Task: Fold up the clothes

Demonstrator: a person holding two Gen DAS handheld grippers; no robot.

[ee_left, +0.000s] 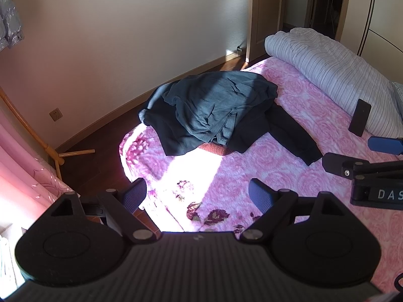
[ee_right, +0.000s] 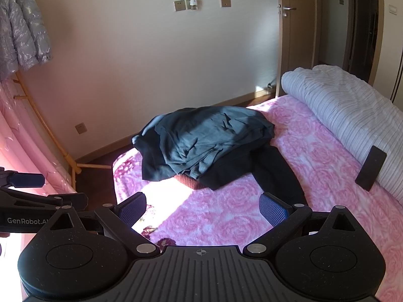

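Observation:
A heap of clothes lies near the far left corner of the pink flowered bed (ee_left: 264, 171) (ee_right: 226, 216): a crumpled teal-grey garment (ee_left: 214, 103) (ee_right: 209, 138) on top, a black garment (ee_left: 287, 130) (ee_right: 272, 173) under it with a sleeve stretched toward me, and a rust-red knit piece (ee_left: 214, 148) (ee_right: 189, 181) peeking out below. My left gripper (ee_left: 197, 196) is open and empty, above the bed's near edge, short of the heap. My right gripper (ee_right: 204, 211) is open and empty, also short of the heap; it shows at the right in the left wrist view (ee_left: 352, 156).
A rolled striped duvet (ee_left: 327, 75) (ee_right: 352, 118) lies along the bed's right side with a black phone (ee_left: 360, 120) (ee_right: 371, 167) leaning on it. Dark wood floor and a wall lie left of the bed. A wooden rack (ee_right: 50, 136) with a hanging jacket (ee_right: 20, 32) stands left. A door (ee_right: 294, 37) stands open.

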